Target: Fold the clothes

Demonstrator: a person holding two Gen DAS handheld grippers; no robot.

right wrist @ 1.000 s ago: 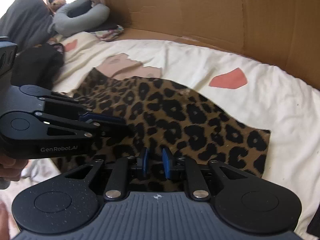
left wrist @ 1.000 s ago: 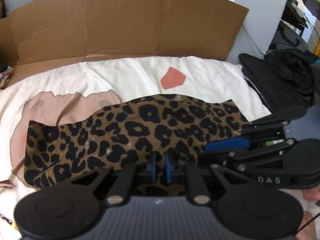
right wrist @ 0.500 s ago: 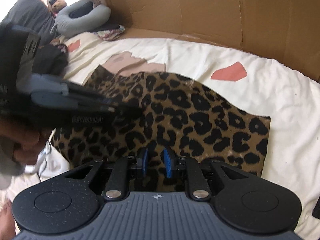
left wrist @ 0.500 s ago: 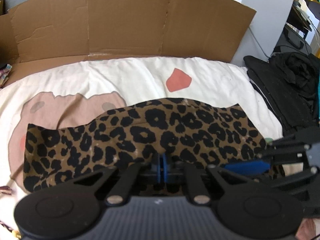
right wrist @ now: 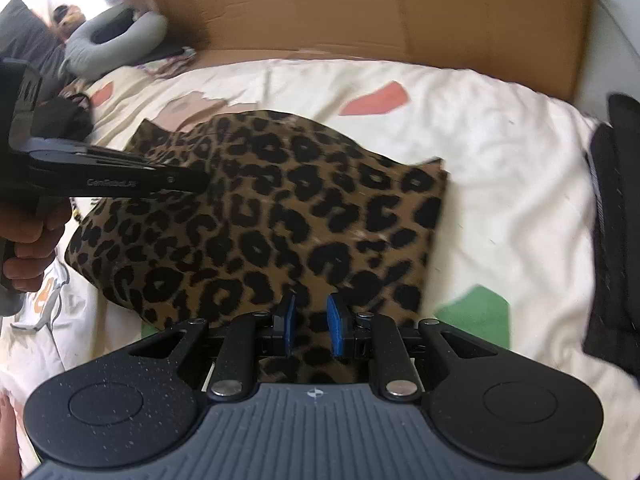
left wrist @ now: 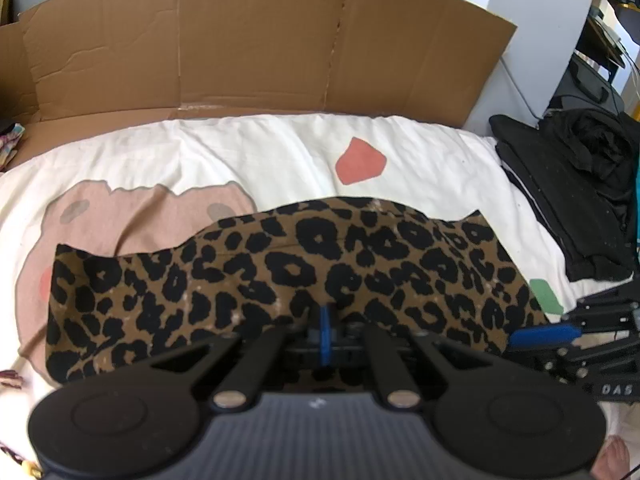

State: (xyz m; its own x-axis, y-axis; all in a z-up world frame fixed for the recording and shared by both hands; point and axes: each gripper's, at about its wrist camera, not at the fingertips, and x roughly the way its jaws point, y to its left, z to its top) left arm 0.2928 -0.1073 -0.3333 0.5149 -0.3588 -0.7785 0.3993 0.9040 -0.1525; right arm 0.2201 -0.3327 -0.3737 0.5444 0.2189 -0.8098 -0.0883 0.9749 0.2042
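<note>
Now that your left gripper [left wrist: 325,334] has clenched, its blue pads pressed flat together where a second ago a gap showed between them, you have a pinch on the near hem of the leopard-print garment [left wrist: 288,276], at about 6 o'clock in the left wrist view. That cloth lies spread across the cream bedsheet [left wrist: 248,160], running from 9 o'clock to 3 o'clock, with the cardboard sheet [left wrist: 256,40] standing behind it at 12 o'clock and a heap of black clothes [left wrist: 576,192] off at 2 o'clock. Your right gripper [right wrist: 311,326] has slid along the hem toward the garment's right end: a second ago it sat tight against your left tool, and now it shows at 4 o'clock in the left wrist view, well apart. Its jaws stand partly released, and the printed fabric lies between the pads, but I cannot tell whether they press on it. Your left hand [right wrist: 28,236] shows at 9 o'clock in the right wrist view, wrapped round its tool. For the fold, I judge one side is secured and the other is only in position; you likely need the right claw clenched on the hem before lifting toward 12 o'clock, or the cloth may skew.
</note>
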